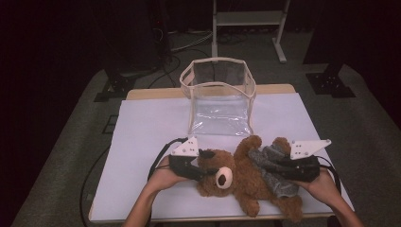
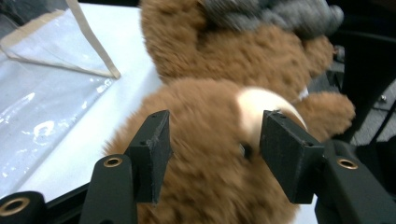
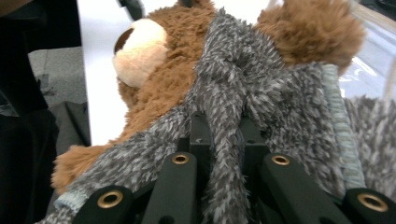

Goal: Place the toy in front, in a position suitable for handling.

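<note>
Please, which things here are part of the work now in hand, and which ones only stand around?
In the work:
teddy bear, its head between the open jaws of the left gripper
grey fuzzy garment, a fold pinched by the right gripper

Standing around:
clear bag on the white table cover, untouched
white frame on the floor behind

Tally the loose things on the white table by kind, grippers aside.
Brown teddy bear: 1
Grey fuzzy garment on the bear: 1
Clear plastic bag with beige trim: 1
Total: 3
</note>
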A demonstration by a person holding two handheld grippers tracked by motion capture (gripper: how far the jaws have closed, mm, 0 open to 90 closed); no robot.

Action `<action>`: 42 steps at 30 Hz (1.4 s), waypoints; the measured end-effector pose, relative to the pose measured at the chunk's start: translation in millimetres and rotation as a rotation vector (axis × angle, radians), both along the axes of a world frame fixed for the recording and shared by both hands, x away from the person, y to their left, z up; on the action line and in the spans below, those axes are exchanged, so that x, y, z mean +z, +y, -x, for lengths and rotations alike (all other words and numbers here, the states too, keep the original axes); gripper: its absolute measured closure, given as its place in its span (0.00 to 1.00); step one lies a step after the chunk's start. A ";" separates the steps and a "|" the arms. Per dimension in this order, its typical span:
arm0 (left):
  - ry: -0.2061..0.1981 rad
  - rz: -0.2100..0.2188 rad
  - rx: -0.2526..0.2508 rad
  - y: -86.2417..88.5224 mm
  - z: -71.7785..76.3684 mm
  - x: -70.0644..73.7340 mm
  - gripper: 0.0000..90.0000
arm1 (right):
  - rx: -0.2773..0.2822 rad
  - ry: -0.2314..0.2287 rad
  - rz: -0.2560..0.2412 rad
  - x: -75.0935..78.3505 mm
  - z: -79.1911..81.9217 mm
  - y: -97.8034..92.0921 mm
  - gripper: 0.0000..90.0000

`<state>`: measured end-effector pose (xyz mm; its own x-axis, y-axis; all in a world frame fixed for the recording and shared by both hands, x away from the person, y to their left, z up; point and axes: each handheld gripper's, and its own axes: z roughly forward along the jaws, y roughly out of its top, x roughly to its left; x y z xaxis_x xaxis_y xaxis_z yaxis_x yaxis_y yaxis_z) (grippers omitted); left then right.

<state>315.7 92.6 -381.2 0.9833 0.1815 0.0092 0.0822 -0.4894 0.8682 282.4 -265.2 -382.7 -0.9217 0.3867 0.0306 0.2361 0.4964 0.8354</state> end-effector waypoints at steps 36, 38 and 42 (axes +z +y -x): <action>0.179 -0.013 -0.026 -0.6 -12.8 -12.0 0.25 | 0.006 -0.046 0.000 -6.4 20.4 5.8 0.89; 0.205 0.003 -0.038 -3.6 -14.9 -14.7 0.24 | 0.006 -0.043 -0.006 -7.2 21.8 4.7 0.89; 0.222 -0.015 -0.058 -12.3 -15.7 -17.0 0.30 | 0.008 -0.041 -0.009 -7.4 21.1 4.6 0.89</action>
